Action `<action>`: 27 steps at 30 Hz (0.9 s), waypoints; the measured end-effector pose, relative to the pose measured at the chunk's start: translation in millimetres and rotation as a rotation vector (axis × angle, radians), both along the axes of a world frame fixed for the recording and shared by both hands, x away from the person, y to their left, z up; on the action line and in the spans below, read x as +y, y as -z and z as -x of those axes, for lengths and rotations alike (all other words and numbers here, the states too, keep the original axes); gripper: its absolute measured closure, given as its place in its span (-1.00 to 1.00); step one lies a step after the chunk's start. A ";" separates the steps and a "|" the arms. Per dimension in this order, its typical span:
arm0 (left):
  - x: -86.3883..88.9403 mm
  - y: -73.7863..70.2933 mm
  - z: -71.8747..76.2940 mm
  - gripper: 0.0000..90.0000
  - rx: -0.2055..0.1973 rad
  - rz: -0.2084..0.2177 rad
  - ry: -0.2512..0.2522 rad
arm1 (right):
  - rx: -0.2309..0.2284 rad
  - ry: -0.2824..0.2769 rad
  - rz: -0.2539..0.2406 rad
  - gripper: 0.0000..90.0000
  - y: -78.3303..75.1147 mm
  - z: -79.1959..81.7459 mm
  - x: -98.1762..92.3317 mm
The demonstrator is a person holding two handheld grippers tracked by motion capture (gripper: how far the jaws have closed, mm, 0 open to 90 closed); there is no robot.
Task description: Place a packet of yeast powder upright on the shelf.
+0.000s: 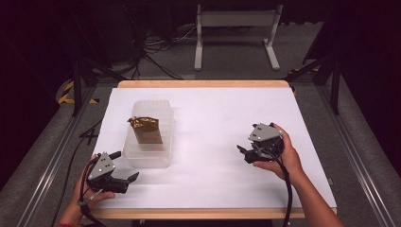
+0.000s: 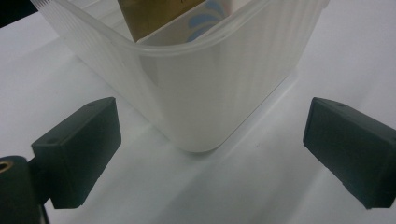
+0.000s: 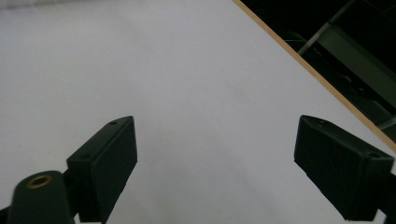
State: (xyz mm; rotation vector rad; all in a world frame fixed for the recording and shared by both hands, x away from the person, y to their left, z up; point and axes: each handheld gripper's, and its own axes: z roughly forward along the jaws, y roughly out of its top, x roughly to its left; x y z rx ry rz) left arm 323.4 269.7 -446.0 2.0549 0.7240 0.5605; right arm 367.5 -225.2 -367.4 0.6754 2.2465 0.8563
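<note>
A clear plastic tub (image 1: 149, 137) sits on the white-covered worktop (image 1: 213, 123), toward its left half, with its long side running away from the person. Inside the tub stands a brown and gold packet (image 1: 145, 129), upright, its crumpled top poking above the rim; in the left gripper view the packet's gold face and a white panel with blue marks show through the tub's near corner (image 2: 196, 93).

The left hand-held gripper (image 1: 126, 181) rests low at the worktop's near edge, just in front of the tub's near left corner and pointing across toward it. Its jaws stand wide apart with nothing between them, and in its own view the rounded corner of the tub sits centred between the two black pads (image 2: 77, 149), close but not touched.

The right hand-held gripper (image 1: 245, 153) is well to the right of the tub, held in the person's right hand (image 1: 279, 158), its jaws aimed back toward the tub's side of the worktop. Its jaws are spread wide too and hold nothing; its own view looks over bare white cover, with the wooden edge of the worktop (image 3: 308, 70) running diagonally past the right pad (image 3: 338, 165).

Beyond the far edge of the worktop, behind the tub, a white metal stand (image 1: 236, 33) and loose cables lie on the grey floor.
</note>
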 end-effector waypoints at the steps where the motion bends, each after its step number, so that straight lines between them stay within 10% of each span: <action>1: -0.1 0.0 0.2 -0.88 0.000 0.002 -0.002 | 0.004 0.005 -0.020 -0.71 1.4 1.3 -3.4; 17: 0.9 -1.3 1.0 -0.88 -0.003 0.011 -0.007 | -0.047 0.093 -0.244 -0.76 17.9 25.9 -64.1; 27: 2.6 -2.6 1.0 -0.89 -0.009 0.015 -0.011 | -0.061 0.134 -0.251 -0.75 30.0 39.3 -93.7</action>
